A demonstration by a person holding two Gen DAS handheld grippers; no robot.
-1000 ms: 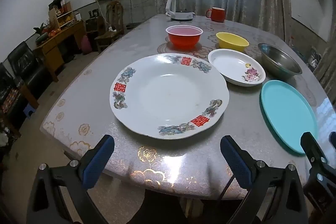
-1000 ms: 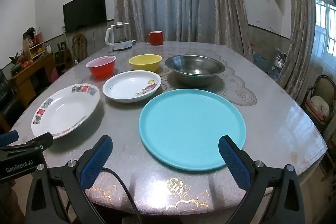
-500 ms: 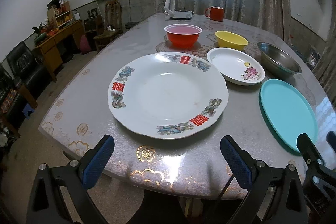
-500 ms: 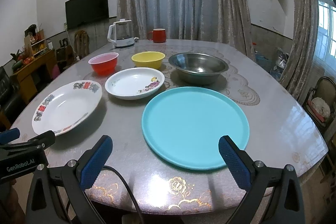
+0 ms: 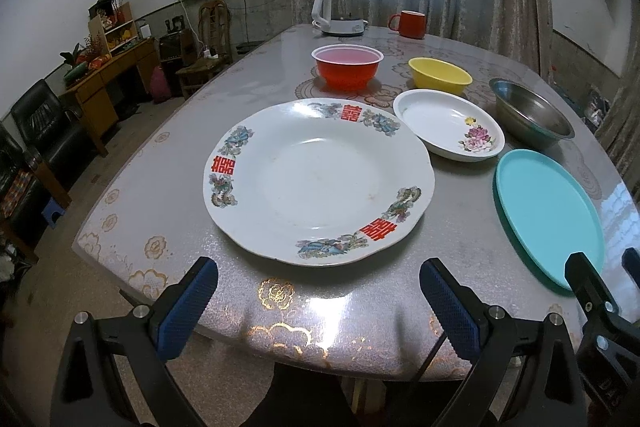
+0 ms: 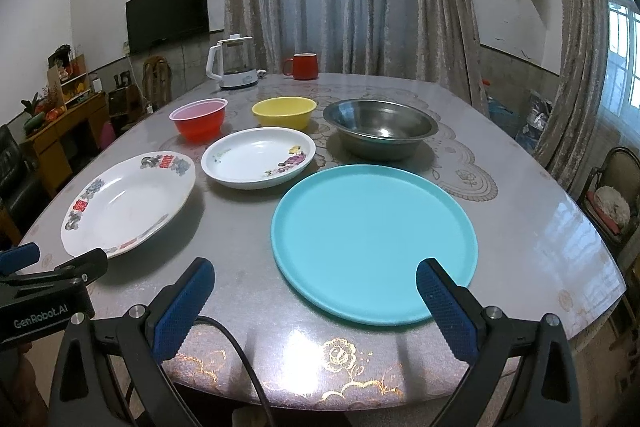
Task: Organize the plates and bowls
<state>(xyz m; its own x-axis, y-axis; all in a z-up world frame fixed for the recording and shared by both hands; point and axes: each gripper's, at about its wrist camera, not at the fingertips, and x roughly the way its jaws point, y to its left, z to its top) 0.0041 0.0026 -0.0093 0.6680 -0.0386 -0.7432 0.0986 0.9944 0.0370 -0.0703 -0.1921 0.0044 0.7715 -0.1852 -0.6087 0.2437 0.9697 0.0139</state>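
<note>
Nothing has been stacked yet: every dish lies separately on the table point(image 6: 520, 195), so this looks like the approach before a first pickup.

Straight ahead of the left tool point(image 5: 318, 297) and near its tips sits the large white plate point(image 5: 320, 179) with red characters on its rim. Beyond it, ahead and to the right, is the small floral plate point(image 5: 448, 125), just beside the large one but apart from it. Farther out stand the red bowl point(image 5: 347, 67) and the yellow bowl point(image 5: 439, 75), with the steel bowl point(image 5: 530, 113) well off to the right.

Directly in front of the right tool point(image 6: 314, 293) lies the teal plate point(image 6: 374, 231), its near rim between the spread fingertips in this view. The steel bowl stands just past its far edge.

Both tools are spread wide and hold nothing; each hangs at the near table edge, short of its plate.

The next move, as I judge it, calls for one tool to drop to rim height, slide a finger under a plate's lip and pinch the edge. The rims lie low on the smooth table, so a shallow entry is needed, and glazed ware may slip in a light pinch.

At the far end a kettle point(image 6: 234, 67) and a red mug point(image 6: 304, 66) stand clear of the work.
</note>
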